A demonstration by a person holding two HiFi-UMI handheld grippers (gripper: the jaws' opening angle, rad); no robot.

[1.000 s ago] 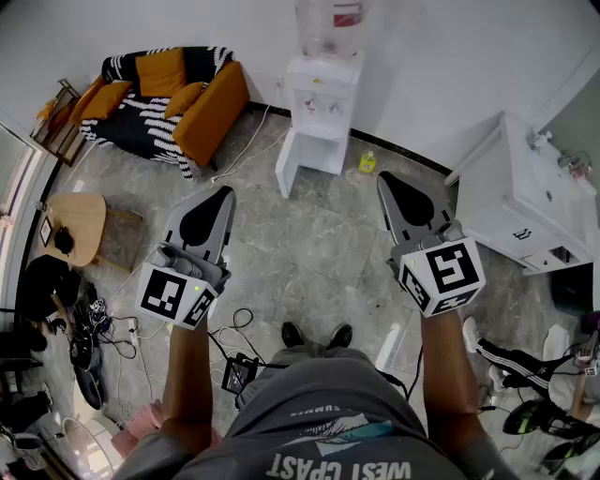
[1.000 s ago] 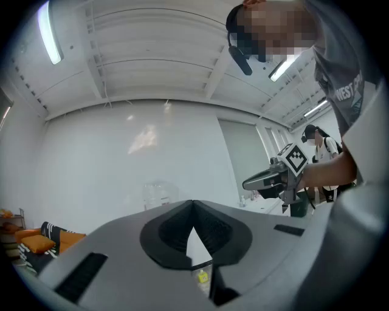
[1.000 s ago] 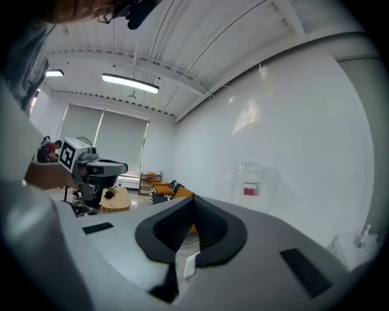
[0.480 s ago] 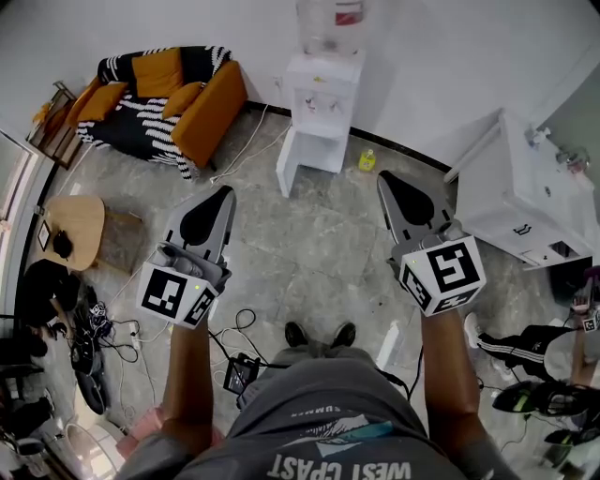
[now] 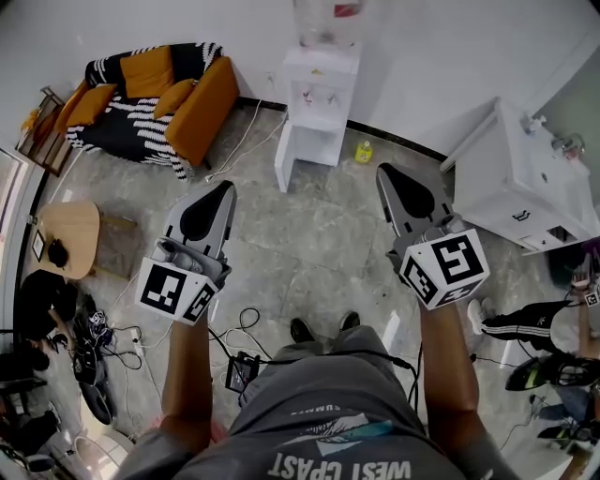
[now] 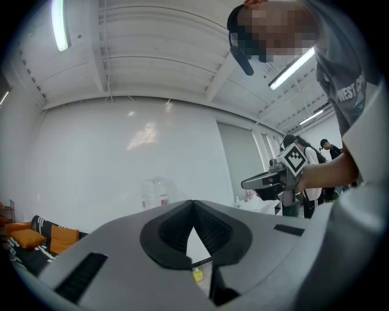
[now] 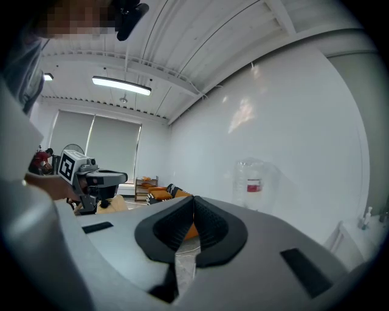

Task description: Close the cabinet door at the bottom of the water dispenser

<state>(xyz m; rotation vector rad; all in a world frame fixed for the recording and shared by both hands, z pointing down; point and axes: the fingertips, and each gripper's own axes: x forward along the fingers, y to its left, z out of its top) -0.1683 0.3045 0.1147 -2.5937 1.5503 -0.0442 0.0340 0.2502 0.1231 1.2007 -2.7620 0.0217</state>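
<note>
Over the tiled floor, left gripper and right gripper carry jaws pressed together, empty.

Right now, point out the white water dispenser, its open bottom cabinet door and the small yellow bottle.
white water dispenser (image 5: 321,80): head view, front panel.
open bottom cabinet door (image 5: 285,161): head view, door's face.
small yellow bottle (image 5: 363,152): head view, bottle's body.

The person's grey shirt has big white letters, upside down in the head view: "WEST" and a word like "COAST". The left gripper view shows "WEST" on it too. The red label on the bottle is too small to read. The cube on the left gripper and the one on the right gripper each show a black-and-white square marker.
</note>
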